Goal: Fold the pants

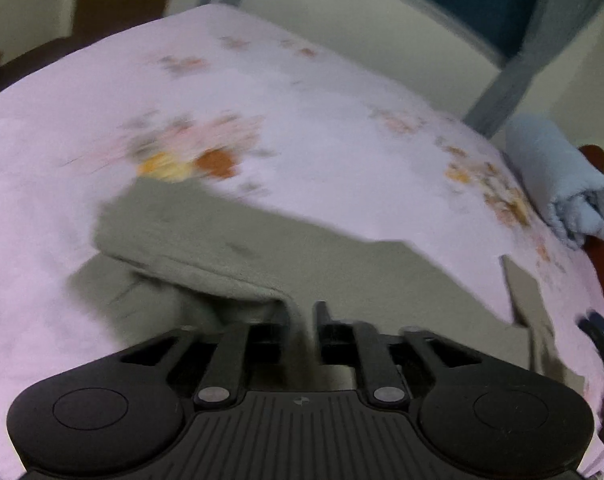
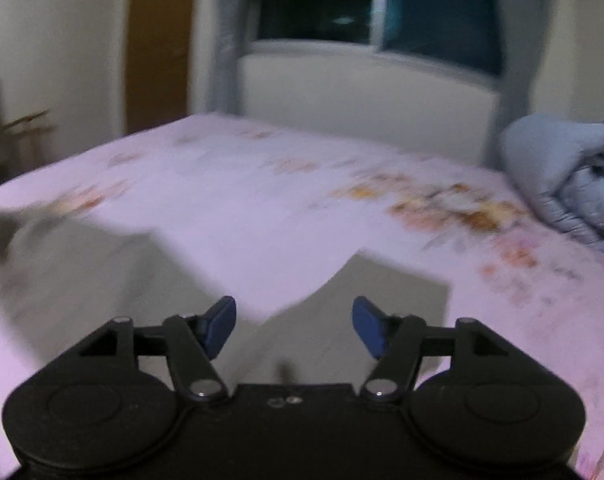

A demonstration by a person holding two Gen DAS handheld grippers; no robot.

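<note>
Grey-green pants (image 1: 341, 264) lie on a pink flowered bed sheet (image 1: 302, 92). My left gripper (image 1: 303, 312) is shut on an edge of the pants, and the cloth is lifted and folded over toward the left. In the right wrist view the pants (image 2: 381, 300) spread under and ahead of my right gripper (image 2: 294, 326), which is open and empty just above the cloth. The right gripper's blue fingertips (image 1: 595, 322) show at the right edge of the left wrist view. Both views are blurred.
A rolled light-blue quilt (image 1: 561, 184) lies at the bed's right edge, also seen in the right wrist view (image 2: 565, 176). A wall with a dark window (image 2: 365, 4) stands beyond the bed. A brown door (image 2: 158, 44) is at the back left.
</note>
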